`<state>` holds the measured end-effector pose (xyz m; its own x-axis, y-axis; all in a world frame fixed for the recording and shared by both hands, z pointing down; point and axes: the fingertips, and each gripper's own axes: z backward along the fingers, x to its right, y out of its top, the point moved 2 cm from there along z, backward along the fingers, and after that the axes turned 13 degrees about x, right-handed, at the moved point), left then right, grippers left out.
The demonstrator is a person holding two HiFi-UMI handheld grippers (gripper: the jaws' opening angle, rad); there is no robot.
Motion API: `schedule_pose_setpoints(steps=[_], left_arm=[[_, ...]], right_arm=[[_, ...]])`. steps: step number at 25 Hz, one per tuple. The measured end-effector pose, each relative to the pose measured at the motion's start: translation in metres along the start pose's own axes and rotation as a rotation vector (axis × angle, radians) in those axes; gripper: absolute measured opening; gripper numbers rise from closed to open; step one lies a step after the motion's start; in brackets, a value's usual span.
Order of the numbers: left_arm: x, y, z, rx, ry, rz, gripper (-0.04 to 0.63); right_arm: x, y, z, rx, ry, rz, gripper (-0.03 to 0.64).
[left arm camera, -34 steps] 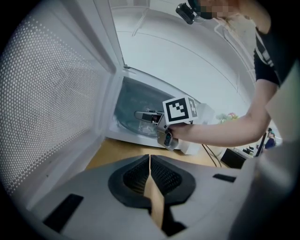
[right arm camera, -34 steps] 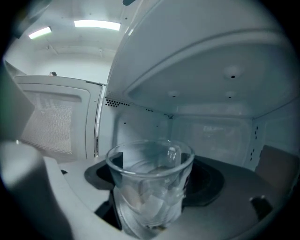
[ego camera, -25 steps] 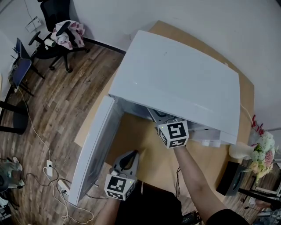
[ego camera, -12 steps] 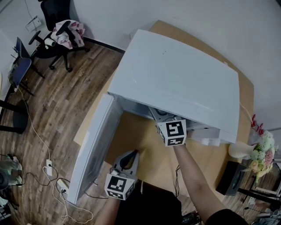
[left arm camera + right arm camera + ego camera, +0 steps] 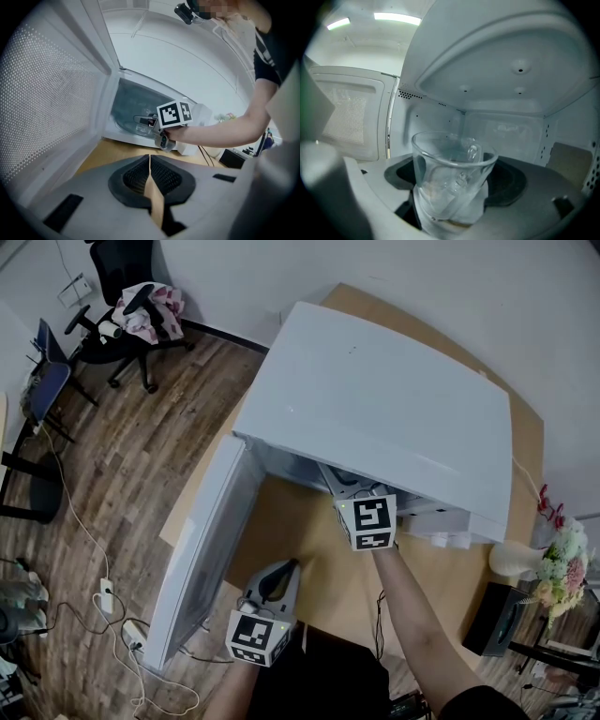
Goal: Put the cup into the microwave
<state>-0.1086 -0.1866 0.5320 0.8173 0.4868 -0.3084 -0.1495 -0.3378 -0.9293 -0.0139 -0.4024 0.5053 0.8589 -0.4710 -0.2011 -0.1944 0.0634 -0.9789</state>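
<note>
A white microwave (image 5: 375, 409) stands on the wooden table (image 5: 291, 540), with its door (image 5: 202, 559) swung open to the left. My right gripper (image 5: 349, 488) reaches into the opening, shut on a clear glass cup (image 5: 450, 164). In the right gripper view the cup stands upright between the jaws, inside the white cavity (image 5: 501, 126). In the left gripper view the cup (image 5: 140, 119) shows faintly inside, ahead of the right gripper's marker cube (image 5: 173, 114). My left gripper (image 5: 267, 592) is shut on nothing and hovers near the table's front edge, pointing at the microwave.
At the table's right end are a vase of flowers (image 5: 525, 563) and a black box (image 5: 492, 615). An office chair (image 5: 122, 296) and cables (image 5: 112, 606) are on the wood floor to the left. The open door blocks the table's left side.
My right gripper has edged very slightly further into the microwave with the cup. The left gripper has stayed where it was.
</note>
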Motion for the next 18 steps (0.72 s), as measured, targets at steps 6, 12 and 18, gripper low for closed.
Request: schedule_pose_setpoints(steps=[6,12,18], left_arm=[[0.003,-0.003,0.006,0.000,-0.001,-0.001,0.006],[0.009,-0.003,0.009,0.009,-0.014,-0.006,0.006],[0.013,-0.003,0.013,0.010,-0.024,-0.015,0.006]], right_arm=[[-0.003,0.005,0.008,0.013,-0.006,0.021,0.370],[-0.001,0.003,0.019,0.010,-0.031,0.011,0.370],[0.000,-0.005,0.031,-0.014,-0.049,-0.010,0.370]])
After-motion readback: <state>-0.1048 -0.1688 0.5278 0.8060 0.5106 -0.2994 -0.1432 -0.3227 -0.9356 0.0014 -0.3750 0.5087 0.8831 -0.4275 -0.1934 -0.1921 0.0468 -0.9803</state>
